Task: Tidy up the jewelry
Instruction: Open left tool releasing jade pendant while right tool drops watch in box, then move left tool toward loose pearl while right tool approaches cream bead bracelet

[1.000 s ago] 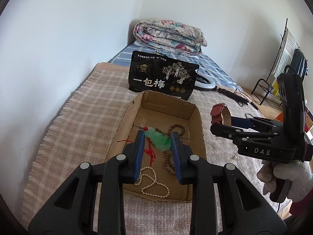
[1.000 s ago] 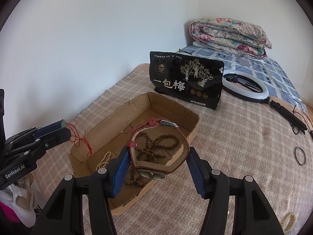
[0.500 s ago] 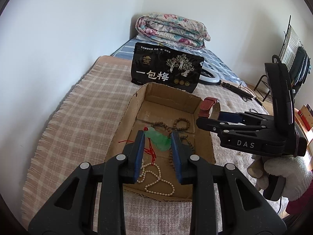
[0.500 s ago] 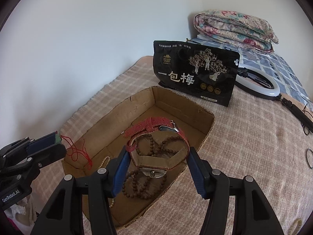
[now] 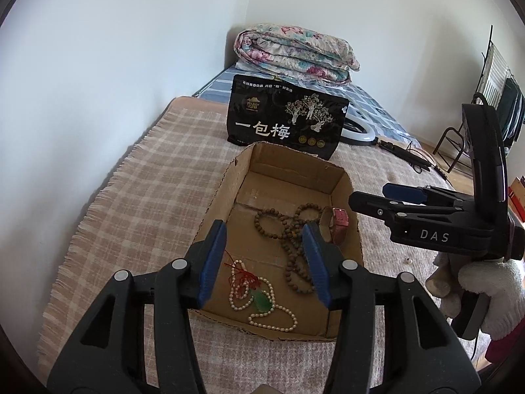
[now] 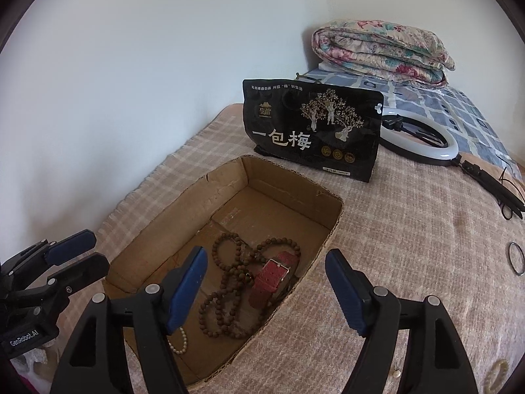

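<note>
Behind the cardboard box, a black pouch is showing "一包梅"; left gripper and "DAS"-marked right gripper are hovering spread, empty.

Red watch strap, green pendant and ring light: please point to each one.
red watch strap (image 6: 270,277), right wrist view, middle of the band
green pendant (image 5: 262,301), left wrist view, its body
ring light (image 6: 441,156), right wrist view, white rim

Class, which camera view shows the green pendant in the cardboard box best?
The left wrist view: the green pendant lies in plain sight on the pearl necklace inside the cardboard box. The right wrist view shows only a few pearls; no pendant is visible.
</note>
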`<state>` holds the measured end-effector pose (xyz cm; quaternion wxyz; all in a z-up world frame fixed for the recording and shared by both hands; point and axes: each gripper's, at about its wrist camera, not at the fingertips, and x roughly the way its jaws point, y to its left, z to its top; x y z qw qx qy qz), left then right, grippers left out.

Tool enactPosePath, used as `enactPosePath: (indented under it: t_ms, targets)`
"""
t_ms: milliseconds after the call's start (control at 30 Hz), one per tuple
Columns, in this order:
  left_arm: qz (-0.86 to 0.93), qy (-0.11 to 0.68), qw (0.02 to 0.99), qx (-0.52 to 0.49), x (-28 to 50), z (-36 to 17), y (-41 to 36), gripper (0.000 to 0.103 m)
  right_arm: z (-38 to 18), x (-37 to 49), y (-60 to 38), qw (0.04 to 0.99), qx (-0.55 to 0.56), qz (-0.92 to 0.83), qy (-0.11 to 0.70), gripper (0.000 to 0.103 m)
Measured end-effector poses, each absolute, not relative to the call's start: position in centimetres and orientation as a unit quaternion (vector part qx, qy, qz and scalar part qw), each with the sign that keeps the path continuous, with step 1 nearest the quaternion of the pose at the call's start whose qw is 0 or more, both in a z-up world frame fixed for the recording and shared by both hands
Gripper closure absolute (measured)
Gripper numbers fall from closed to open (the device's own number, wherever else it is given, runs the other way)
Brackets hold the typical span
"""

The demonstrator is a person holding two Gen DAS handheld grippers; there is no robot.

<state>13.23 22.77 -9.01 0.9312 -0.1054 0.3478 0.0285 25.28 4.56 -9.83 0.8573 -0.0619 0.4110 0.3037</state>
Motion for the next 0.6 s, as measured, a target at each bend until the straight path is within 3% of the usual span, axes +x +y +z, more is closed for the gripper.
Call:
enactPosePath:
  t_ms: [600]
  targets:
    - [0.014, 0.335, 0.937, -0.097, 13.3, -7.1, 20.1, 0.053, -8.2, 24.6, 1.0, 0.872, -0.055, 0.28, 0.398, 0.022]
